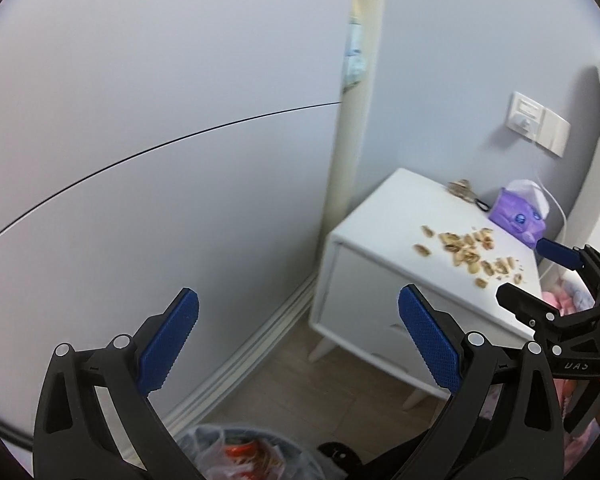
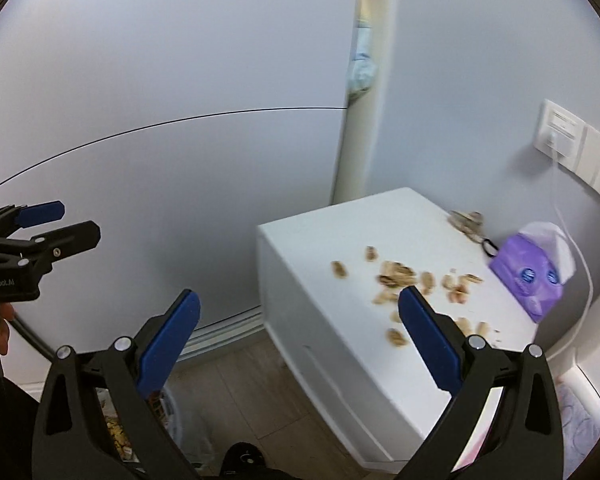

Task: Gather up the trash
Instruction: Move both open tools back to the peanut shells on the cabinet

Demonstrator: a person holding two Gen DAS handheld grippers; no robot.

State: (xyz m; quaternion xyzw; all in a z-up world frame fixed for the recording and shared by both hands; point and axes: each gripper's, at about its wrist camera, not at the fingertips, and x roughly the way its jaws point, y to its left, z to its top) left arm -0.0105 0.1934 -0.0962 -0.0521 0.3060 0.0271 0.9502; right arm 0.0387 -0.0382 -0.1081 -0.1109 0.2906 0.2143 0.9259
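The fingers of the left gripper (image 1: pixel 298 338) are spread wide and hold nothing, hanging in the air above the wood-look floor (image 1: pixel 300 392). The right gripper (image 2: pixel 299 340) has its fingers equally spread and empty, near the front of a small white bedside cabinet (image 2: pixel 340 360). Scattered tan peanut shells (image 2: pixel 400 280) lie across the cabinet's worktop, with a purple tissue pack (image 2: pixel 534 276) at the far right by the wall. A plastic-lined trash bin (image 1: pixel 244 454) sits on the floor, near left of the cabinet.
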